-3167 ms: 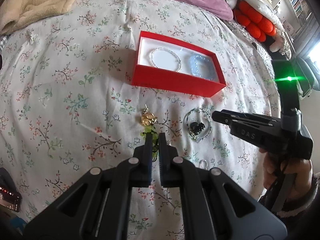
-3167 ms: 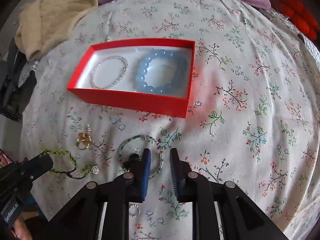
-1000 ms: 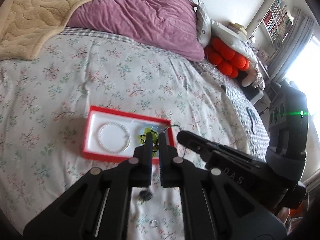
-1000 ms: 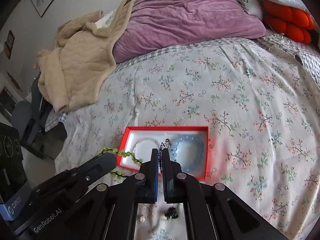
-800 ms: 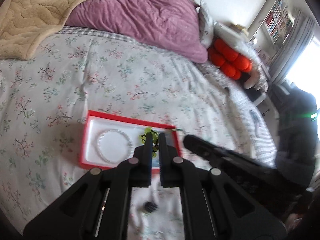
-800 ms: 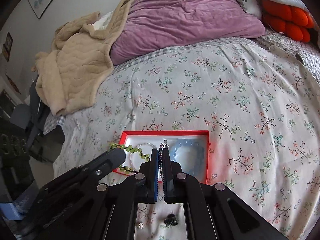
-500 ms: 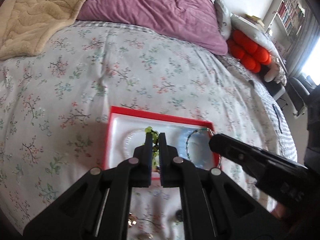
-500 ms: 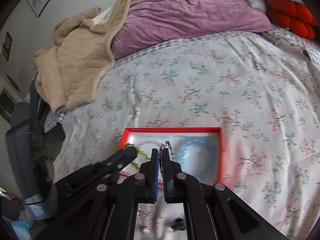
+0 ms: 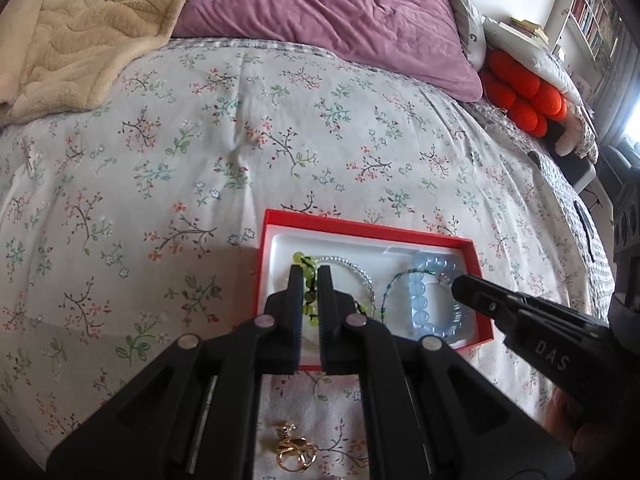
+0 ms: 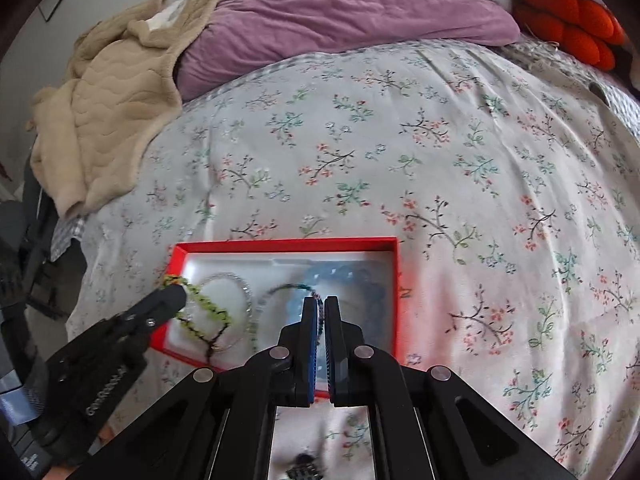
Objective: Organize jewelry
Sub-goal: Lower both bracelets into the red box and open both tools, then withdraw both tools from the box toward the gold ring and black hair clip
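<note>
The red box (image 9: 360, 230) lies flat on the flowered bedspread (image 9: 200, 152), its long axis running across both views, open side up with a white lining. Inside, a silver bead bracelet (image 9: 356, 270) lies at the left and a pale blue bead bracelet (image 9: 420, 300) at the right.

The left tongs (image 9: 308, 276) are pinched narrow on a green bead bracelet (image 9: 298, 258), which hangs over the left half of the box; in the right wrist view its loop (image 10: 208, 312) drapes down across the silver bracelet (image 10: 240, 280), the beaded strand running roughly from upper left to lower right. The right tongs (image 10: 320, 304) are closed tight on a thin dark teal bead bracelet (image 10: 280, 290), whose loop curves out to the left of the tips and down over the box's middle, beside the blue beads (image 10: 340, 272).

White letters "DAS" show on the side of the right tongs' body in the left wrist view, and a partly legible maker's word on the left tongs' body in the other.

Gold rings (image 9: 294, 450) lie on the bedspread below the box, between the left tongs' arms. A dark small piece (image 10: 304, 466) lies below the box in the right view; I cannot tell what it is.
</note>
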